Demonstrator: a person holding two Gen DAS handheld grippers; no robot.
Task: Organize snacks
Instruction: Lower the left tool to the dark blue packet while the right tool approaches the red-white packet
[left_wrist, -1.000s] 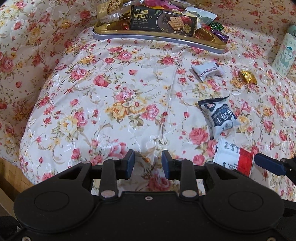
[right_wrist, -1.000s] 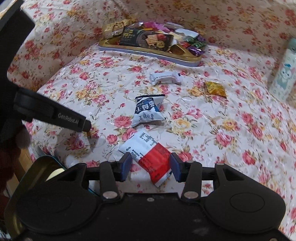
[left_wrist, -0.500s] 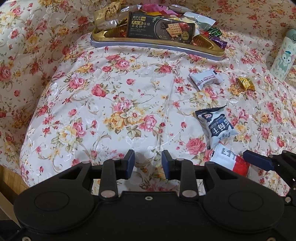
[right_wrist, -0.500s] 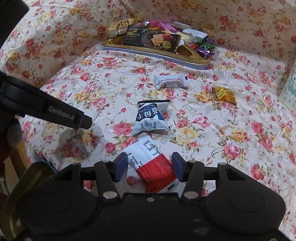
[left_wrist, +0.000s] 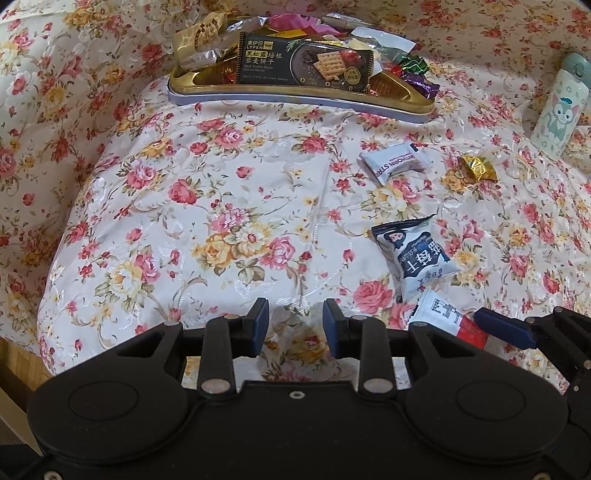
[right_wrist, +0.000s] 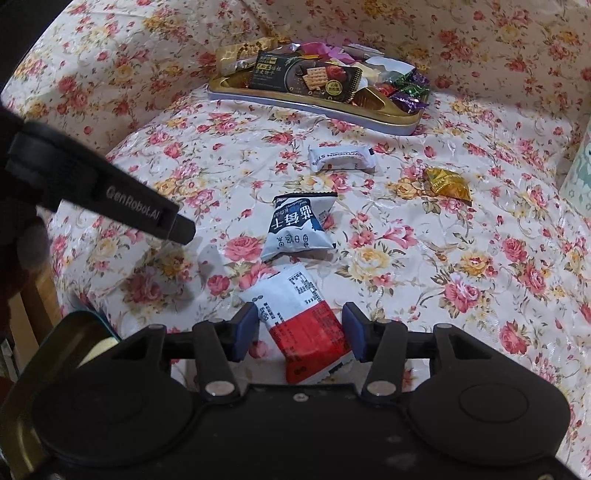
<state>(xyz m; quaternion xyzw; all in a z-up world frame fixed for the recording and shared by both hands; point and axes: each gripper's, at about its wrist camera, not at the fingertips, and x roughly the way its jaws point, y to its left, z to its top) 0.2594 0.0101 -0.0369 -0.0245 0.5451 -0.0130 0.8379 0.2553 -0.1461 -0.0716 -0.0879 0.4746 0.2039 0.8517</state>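
Right gripper (right_wrist: 300, 333): jaws part-way apart, just widened over the last second (33 to 38 is the sort of small step seen between views), standing either side of the red-and-white packet (right_wrist: 301, 325). A gap shows between each pad and the packet, so nothing is gripped.

Left gripper (left_wrist: 294, 325): jaws at a narrow-to-middle spread, nothing between them, only flowered cloth (left_wrist: 229, 206) below.

Open room: ahead and to the left of the left gripper the cloth lies bare up to the gold tray (left_wrist: 295, 96). The cloth rounds off and drops away at the near left edge, where a strip of wooden floor (left_wrist: 14, 369) shows.

Ahead of the right gripper, nearest first: blue-and-white packet (right_wrist: 297, 232), just beyond the red-and-white one, possibly touching; white bar (right_wrist: 341, 158); gold candy (right_wrist: 448, 184) off to the right, well apart. The tray lies farthest out, heaped with wrapped sweets and a dark cracker box (right_wrist: 304, 81).

Hidden or cut off: the near end of the red-and-white packet is covered by the gripper body in both views. A pale bottle (left_wrist: 559, 107) stands far right, cut by the frame in the right view. A dark metal rim (right_wrist: 55, 354) at the lower left of the right view is not identifiable.

Red-and-white packet: flat pouch, white upper half with a printed code, red lower half with small text.
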